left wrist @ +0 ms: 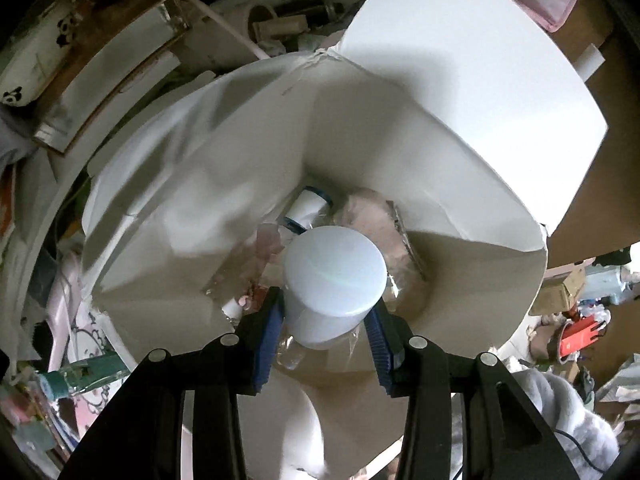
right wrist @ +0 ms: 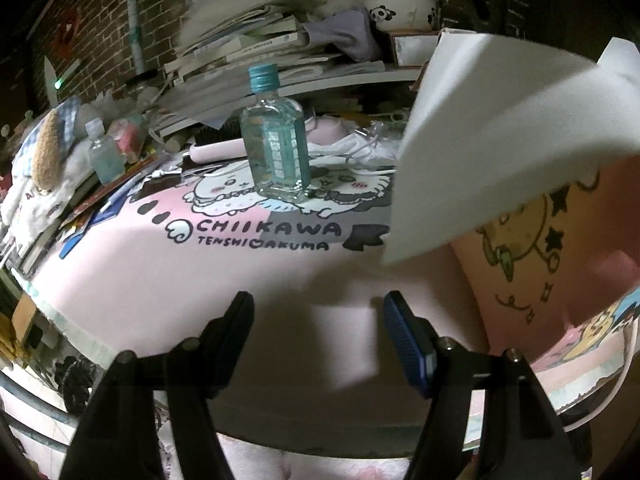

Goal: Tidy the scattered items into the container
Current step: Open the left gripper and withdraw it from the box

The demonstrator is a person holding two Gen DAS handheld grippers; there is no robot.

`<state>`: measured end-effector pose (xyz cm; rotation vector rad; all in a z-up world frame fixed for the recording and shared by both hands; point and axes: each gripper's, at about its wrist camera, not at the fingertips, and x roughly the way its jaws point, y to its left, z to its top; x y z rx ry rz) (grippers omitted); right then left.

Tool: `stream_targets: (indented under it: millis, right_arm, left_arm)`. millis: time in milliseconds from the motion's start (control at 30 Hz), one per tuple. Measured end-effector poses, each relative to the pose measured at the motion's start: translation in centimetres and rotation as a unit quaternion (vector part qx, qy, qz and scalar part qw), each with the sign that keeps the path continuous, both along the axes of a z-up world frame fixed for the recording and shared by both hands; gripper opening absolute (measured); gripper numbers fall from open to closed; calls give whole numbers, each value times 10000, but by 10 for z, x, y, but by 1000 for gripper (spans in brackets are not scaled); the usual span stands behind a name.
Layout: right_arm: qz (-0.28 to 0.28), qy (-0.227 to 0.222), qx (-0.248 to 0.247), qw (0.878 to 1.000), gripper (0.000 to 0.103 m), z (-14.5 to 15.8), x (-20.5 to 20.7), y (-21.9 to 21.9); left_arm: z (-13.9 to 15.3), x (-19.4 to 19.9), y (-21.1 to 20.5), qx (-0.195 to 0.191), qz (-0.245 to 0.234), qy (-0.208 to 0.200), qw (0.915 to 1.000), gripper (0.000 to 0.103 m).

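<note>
The left hand-held gripper [left wrist: 326,320] clamps a white-capped jar [left wrist: 334,276], cap toward the camera, long axis pointing down into the white box [left wrist: 460,184]. Beneath it lie a small white tube [left wrist: 310,210] and clear wrapping. The right hand-held gripper [right wrist: 320,336] hangs open and empty over the pink tabletop [right wrist: 180,272]; beyond stands an upright clear blue-capped bottle [right wrist: 276,144].

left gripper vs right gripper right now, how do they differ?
The left gripper is shut on a white-capped jar; the right gripper is open with nothing between its pads. The left points down into the white box, where other items already lie; the right hangs over the pink mat, facing the clear bottle standing there. Both have black fingers with blue ribbed pads.
</note>
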<state>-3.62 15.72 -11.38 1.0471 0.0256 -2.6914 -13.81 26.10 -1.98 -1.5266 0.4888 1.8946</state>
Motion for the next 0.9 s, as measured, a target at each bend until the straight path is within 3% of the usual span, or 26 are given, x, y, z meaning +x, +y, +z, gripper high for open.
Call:
stream_targets:
  millis: [200,300,467,533,633,733,900]
  right_arm:
    - [-29,-12,-44,10000,64,0,0,2]
    - [-31,-4,-51,10000,64,1,0,3]
    - [-33,10,-43,10000,64,1,0,3]
    - [-18,17,-16,10000,64,0,0,2]
    - [14,93,83,9999,64,1,3,-4]
    - [58,159,159,9997,64,1,5,-10]
    - [101,251,261,9993,64,4,6,-21]
  left_arm:
    - [3,6,3,65,-52,41,10000,61]
    - [11,10,3,93,-37,212,9997,78]
    - [42,21,-15,347,34,729,9967,86]
    - [62,29,-32,510,97,1108,9925,89]
    - [90,44,-69,800,313,1773,9804,95]
    - [106,48,-105,892,646,2494,9621,100]
    - [106,68,-179,834,1446,3017,9387,101]
